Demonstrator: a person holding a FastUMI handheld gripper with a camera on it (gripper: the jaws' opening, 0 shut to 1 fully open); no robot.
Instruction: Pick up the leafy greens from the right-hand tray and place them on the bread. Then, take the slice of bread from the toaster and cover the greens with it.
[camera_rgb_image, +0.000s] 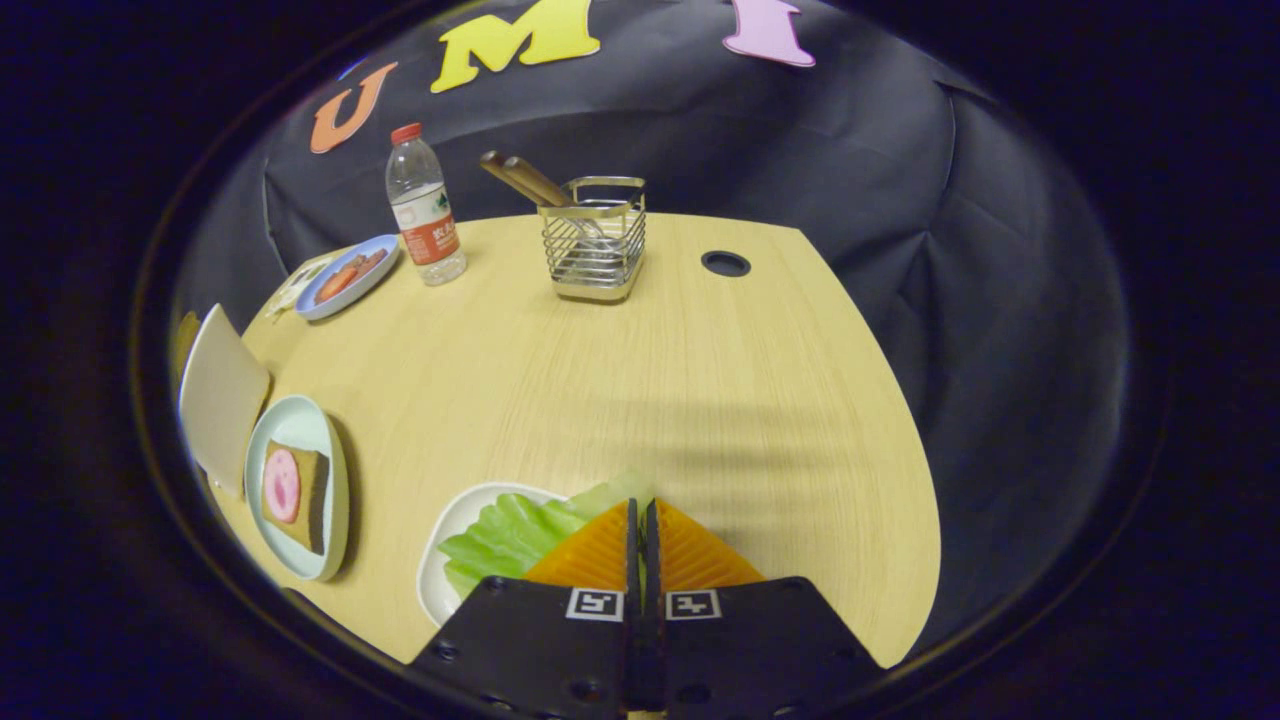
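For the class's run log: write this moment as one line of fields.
gripper: shut on leafy greens | greens: over white tray | bread with ham: on plate, uncovered | stage: picking greens

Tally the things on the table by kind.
Plates: 3
Bottle: 1
Wire caddy: 1
Toaster: 1
Greens: 1
Bread: 1
Total: 8
Tool fingers are together at the greens.

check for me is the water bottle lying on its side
No, the water bottle stands upright beside the blue plate.
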